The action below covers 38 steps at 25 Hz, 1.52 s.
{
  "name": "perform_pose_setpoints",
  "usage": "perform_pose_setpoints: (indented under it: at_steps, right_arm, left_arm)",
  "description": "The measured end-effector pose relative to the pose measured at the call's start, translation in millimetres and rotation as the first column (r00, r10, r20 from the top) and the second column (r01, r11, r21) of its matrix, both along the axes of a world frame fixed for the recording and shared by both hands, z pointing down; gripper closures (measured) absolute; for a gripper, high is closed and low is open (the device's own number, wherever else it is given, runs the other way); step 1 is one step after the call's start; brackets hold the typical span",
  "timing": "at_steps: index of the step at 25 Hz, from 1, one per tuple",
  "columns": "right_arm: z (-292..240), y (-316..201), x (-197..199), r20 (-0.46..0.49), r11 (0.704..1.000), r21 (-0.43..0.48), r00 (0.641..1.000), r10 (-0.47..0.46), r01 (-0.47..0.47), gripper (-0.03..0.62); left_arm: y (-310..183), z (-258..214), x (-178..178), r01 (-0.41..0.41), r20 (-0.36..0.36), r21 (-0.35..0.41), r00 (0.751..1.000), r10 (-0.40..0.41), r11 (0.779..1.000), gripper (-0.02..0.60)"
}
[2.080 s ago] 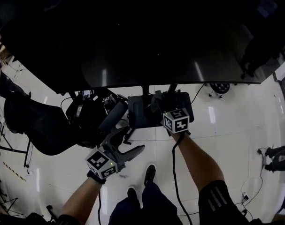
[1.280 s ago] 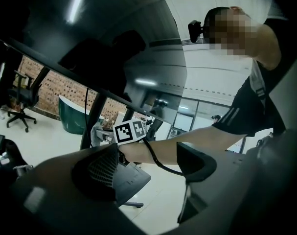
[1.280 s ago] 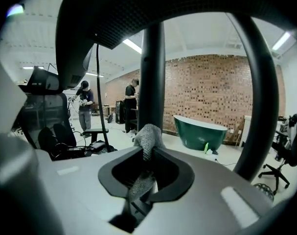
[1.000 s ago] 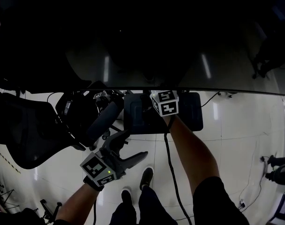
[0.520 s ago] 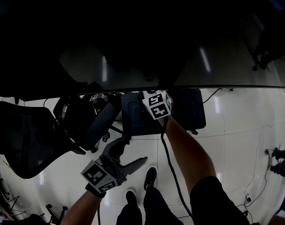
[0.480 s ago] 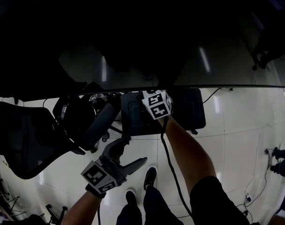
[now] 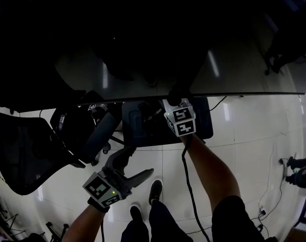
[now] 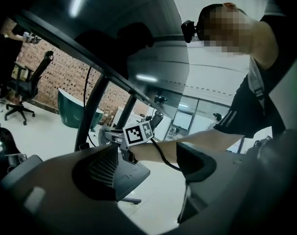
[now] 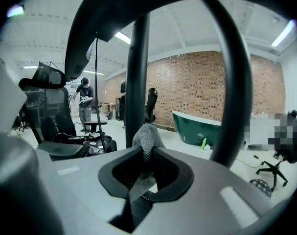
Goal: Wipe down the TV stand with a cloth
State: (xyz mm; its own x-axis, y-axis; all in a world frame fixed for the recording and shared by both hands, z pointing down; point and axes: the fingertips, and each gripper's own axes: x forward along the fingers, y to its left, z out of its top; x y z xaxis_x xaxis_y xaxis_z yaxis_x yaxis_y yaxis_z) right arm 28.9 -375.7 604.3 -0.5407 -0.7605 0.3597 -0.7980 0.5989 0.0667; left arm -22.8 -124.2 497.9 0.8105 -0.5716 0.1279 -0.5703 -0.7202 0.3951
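- Grey mesh cloth (image 9: pixel 147 137) is pinched in my right tongs (image 9: pixel 144 166); the jaws are closed tight on it and a tuft pokes up past their tips.
- Behind the cloth rises a black upright post (image 9: pixel 137 72) of the TV stand. I cannot tell whether cloth and post touch. A second post (image 9: pixel 231 82) curves up at the right.
- Seen from the head view, my right tongs reach in under the lower edge of the dark TV screen (image 7: pixel 142 44), above the stand's dark base plate (image 7: pixel 142 130) on the white tiled floor (image 7: pixel 253 135).
- My left tongs (image 7: pixel 135 164) hang lower and nearer my body, over the floor. Their jaws are spread wide with nothing between them, apart from the base plate.
- Left of the stand is a black office chair (image 7: pixel 21 150).
- Beyond the posts, the right gripper view shows a brick wall (image 9: pixel 197 82) and a green tub (image 9: pixel 197 126).
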Motion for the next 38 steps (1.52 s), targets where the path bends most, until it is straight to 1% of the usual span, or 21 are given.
perform_pose_setpoints:
  at_steps: [4,8,11,16,19,22,29,31,34,38]
  right_arm:
    - [-25.6,-5.9,62.9,-0.059,0.995,0.067,0.995,0.082,-0.078,0.548]
    - [-56.2,-20.1,113.4,-0.047,0.979,0.115,0.984,0.174,-0.167,0.548]
    - [-70.7,-30.2,130.8,-0.025,0.971,0.129,0.979,0.204,-0.199,0.548]
    - [-66.9,-40.1,128.1,-0.020,0.971,0.121,0.978,0.210,-0.206,0.546]
    - [-51.6,-41.2,123.5,-0.028,0.973,0.106,0.978,0.207,-0.203,0.545]
    - [-19.8,-39.6,121.5,-0.065,0.979,0.046,0.977,0.204,-0.201,0.546]
    - [38.9,-43.6,121.4,-0.115,0.973,-0.052,0.970,0.216,-0.223,0.545]
    - [51.8,-43.2,120.4,-0.123,0.970,-0.079,0.968,0.218,-0.228,0.546]
    - [74.2,-44.8,122.0,-0.131,0.962,-0.126,0.965,0.225,-0.242,0.545]
    - [103.3,-46.3,118.6,-0.141,0.950,-0.190,0.965,0.222,-0.246,0.545]
  left_arm:
    - [-7.6,-7.5,9.7,-0.010,-0.017,0.016,1.000,0.010,1.000,0.181]
    - [-8.0,-11.1,23.8,-0.032,-0.017,0.018,0.999,0.032,0.999,0.181]
    - [-6.0,-8.8,35.9,-0.056,-0.017,0.019,0.998,0.056,0.998,0.181]
    - [-6.0,-2.6,45.0,-0.065,-0.011,0.013,0.998,0.066,0.998,0.181]
    - [-10.9,-1.0,45.0,-0.054,-0.018,-0.002,0.998,0.054,0.999,0.181]
    - [-12.0,2.6,45.8,-0.050,-0.017,-0.017,0.999,0.049,0.999,0.181]
    - [-18.4,14.8,37.3,-0.043,-0.008,-0.028,0.999,0.043,0.999,0.181]
    - [-19.0,18.2,35.9,-0.041,-0.004,-0.035,0.999,0.041,0.999,0.182]
    - [-21.6,19.3,35.7,-0.033,-0.018,-0.023,0.999,0.033,0.999,0.183]
    - [-21.2,20.3,28.2,-0.013,-0.013,-0.038,1.000,0.012,0.999,0.182]
